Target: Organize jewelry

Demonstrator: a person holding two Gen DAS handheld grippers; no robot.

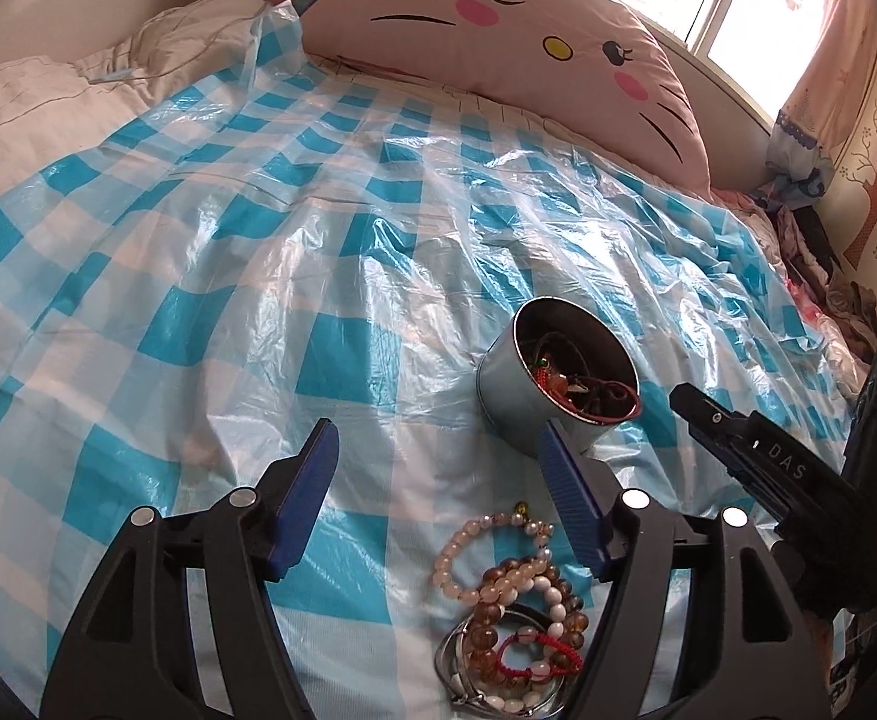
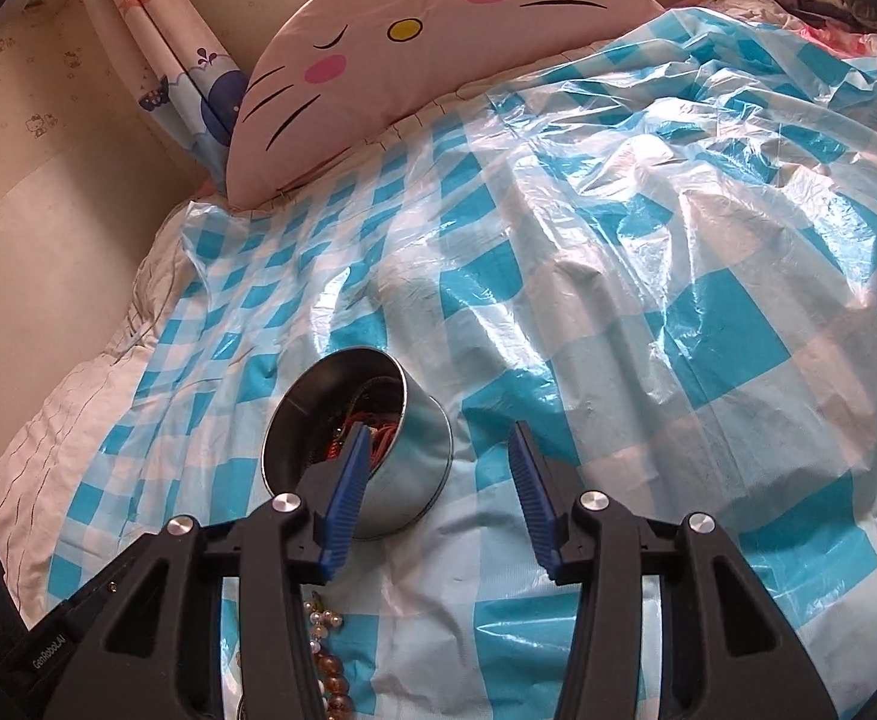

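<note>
A round metal tin [image 1: 549, 387] lies tilted on the blue checked plastic sheet [image 1: 258, 276], holding red cords and beads. A pile of beaded bracelets [image 1: 510, 606] lies on the sheet between my left gripper's fingers, near the camera. My left gripper [image 1: 438, 468] is open and empty above the pile. My right gripper [image 2: 438, 468] is open and empty, its left finger over the tin's rim [image 2: 348, 420]. The right gripper also shows in the left wrist view [image 1: 732, 432] beside the tin. Some beads [image 2: 324, 648] show under the right gripper.
A pink cat-face pillow [image 1: 528, 42] lies at the head of the bed, also in the right wrist view [image 2: 414, 42]. A white quilt [image 1: 36, 102] lies to the left. Curtains [image 2: 156, 48] and a wall stand beside the bed. Clothes [image 1: 828, 276] are piled at the right.
</note>
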